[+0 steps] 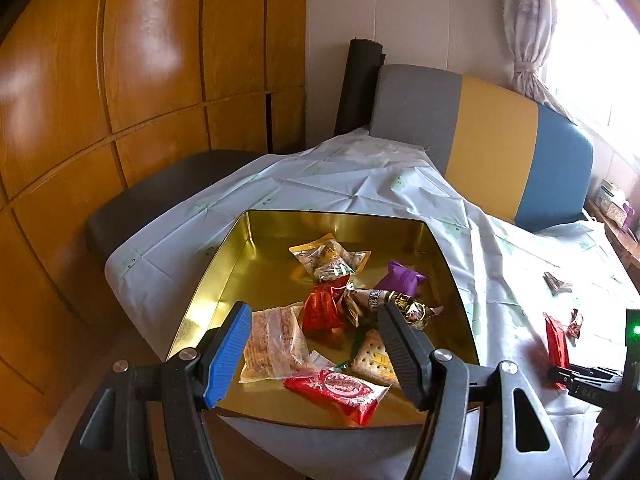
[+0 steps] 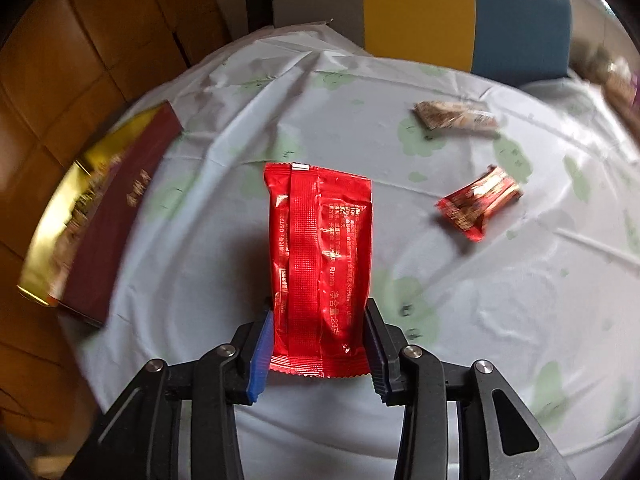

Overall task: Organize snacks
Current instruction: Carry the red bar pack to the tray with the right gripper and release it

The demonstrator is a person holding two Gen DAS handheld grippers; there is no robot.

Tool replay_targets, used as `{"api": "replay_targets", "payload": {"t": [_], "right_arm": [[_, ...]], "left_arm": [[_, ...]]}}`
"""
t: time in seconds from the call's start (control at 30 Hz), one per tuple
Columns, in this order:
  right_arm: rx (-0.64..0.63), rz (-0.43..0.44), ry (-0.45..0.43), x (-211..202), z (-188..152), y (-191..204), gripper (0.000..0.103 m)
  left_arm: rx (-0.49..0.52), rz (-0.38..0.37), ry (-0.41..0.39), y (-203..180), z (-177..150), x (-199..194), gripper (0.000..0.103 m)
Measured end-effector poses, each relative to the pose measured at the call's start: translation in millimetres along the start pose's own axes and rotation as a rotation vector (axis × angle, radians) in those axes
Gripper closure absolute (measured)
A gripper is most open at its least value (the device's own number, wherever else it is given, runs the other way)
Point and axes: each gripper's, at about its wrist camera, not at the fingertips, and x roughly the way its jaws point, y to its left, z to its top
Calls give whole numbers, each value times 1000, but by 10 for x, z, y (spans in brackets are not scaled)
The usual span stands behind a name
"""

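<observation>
A cloth-covered table (image 2: 328, 128) carries a gold tin (image 1: 256, 240) at its left edge, loose snacks (image 1: 332, 312) piled inside. The left gripper (image 1: 316, 344) hangs over the tin, jaws spread wide, holding nothing. Right of the tin, the right gripper (image 2: 320, 344) clamps a red packet (image 2: 320, 248) by its sides. Two small wrapped snacks (image 2: 478, 202) lie farther right of the tin.

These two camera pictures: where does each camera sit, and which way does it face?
Left wrist: sits on the left gripper, open, looking forward and down into the gold tin of snacks; its two fingers show.
Right wrist: sits on the right gripper, looking down at the tablecloth; its fingers clamp a red snack packet.
Shared: the tin, the red packet, the tablecloth.
</observation>
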Motion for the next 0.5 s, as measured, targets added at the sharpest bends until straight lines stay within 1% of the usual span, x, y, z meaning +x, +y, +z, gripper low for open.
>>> {"api": "replay_targets", "payload": {"t": [0.17,0.33,0.5], "right_arm": [[3,70,-7,-52,104,216,62],[-85,145,-46,-183,262,713,62],[-174,216,-47,-200,417,1258,62]], "left_arm": [[-5,-2,-6,13,-4,-19,36],[-10,-3,-7,42,-11,-27,36],[-17,0,-15,92,-12,-48,36]]}}
